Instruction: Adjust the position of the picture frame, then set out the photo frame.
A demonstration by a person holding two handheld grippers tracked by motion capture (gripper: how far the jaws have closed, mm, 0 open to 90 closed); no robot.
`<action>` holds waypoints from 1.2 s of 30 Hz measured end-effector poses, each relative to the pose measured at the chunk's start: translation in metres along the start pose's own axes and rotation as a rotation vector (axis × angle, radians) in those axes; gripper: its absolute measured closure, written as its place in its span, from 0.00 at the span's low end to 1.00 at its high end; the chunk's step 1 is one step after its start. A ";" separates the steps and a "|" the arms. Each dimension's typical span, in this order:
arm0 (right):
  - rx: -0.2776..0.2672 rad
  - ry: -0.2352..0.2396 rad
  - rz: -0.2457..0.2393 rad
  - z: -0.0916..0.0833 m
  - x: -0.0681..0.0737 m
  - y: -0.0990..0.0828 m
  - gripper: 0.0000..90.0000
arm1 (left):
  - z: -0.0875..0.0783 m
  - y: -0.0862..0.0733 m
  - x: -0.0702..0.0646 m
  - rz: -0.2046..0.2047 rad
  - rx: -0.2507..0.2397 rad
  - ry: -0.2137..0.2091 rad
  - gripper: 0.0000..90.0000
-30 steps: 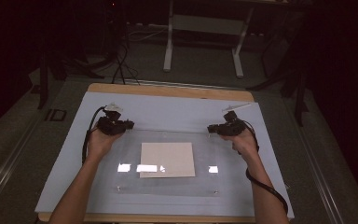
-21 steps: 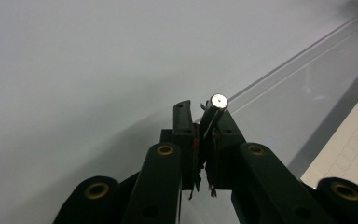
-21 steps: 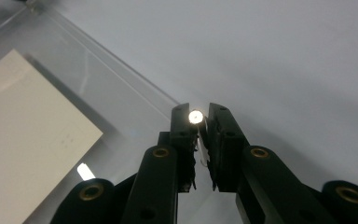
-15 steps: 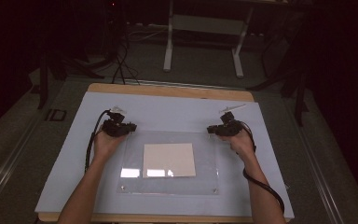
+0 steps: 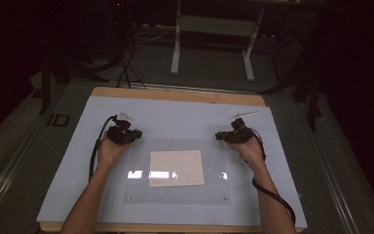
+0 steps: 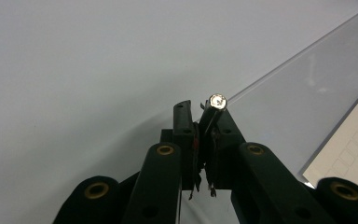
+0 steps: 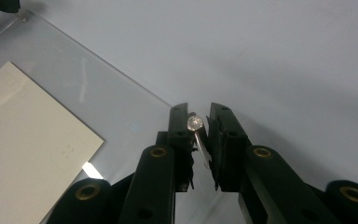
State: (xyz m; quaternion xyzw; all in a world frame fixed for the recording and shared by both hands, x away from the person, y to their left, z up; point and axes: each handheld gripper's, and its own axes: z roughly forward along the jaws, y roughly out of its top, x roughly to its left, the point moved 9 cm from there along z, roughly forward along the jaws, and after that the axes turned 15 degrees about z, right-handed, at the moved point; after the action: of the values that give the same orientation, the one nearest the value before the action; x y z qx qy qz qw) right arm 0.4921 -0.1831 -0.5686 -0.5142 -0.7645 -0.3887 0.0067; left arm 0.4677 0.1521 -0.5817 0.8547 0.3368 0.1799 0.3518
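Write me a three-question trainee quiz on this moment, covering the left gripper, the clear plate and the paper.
1. True or false: the left gripper has its jaws shut on a metal screw.
2. The cream paper sheet lies: A) within the outline of the clear plate; B) wholly beyond that outline; C) between the left gripper's jaws.
3. Fill in: in the high view, the left gripper sits at the clear plate's far ___ corner.

Key: 1 true; 2 A; 3 left.
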 end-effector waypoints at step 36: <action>-0.040 -0.033 -0.005 -0.001 0.001 -0.004 0.89 | -0.017 -0.005 0.001 0.006 -0.141 0.034 0.84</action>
State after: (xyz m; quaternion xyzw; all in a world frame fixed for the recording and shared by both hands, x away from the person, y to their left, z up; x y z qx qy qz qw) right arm 0.4883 -0.1834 -0.5699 -0.5186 -0.7579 -0.3954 -0.0175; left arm 0.4570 0.1638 -0.5739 0.8254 0.3268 0.2187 0.4050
